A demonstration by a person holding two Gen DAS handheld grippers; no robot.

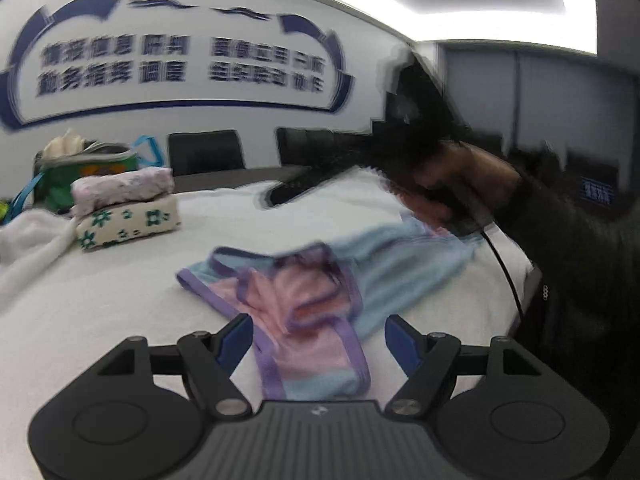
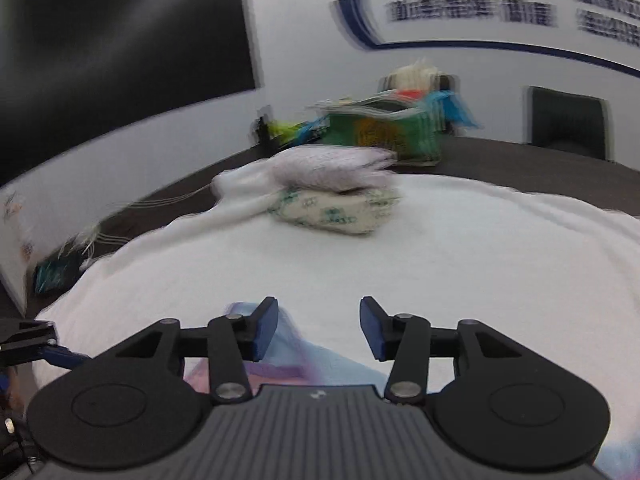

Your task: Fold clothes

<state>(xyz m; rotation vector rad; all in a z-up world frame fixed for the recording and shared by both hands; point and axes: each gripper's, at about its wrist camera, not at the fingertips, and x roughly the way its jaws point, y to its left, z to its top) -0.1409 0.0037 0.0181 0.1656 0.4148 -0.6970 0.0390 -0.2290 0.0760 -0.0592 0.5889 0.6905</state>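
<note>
A small garment in pale blue and pink with purple trim lies crumpled on the white cloth that covers the table. My left gripper is open just above its near end, holding nothing. My right gripper is open and empty above the white cloth; a corner of the same garment shows under its left finger. In the left wrist view the right gripper's body and the hand holding it hover, blurred, over the garment's far end.
Two folded garments are stacked at the back left: a pink-white one on a cream one with green flowers. A green bag with clothes stands behind them. Black chairs line the far table edge.
</note>
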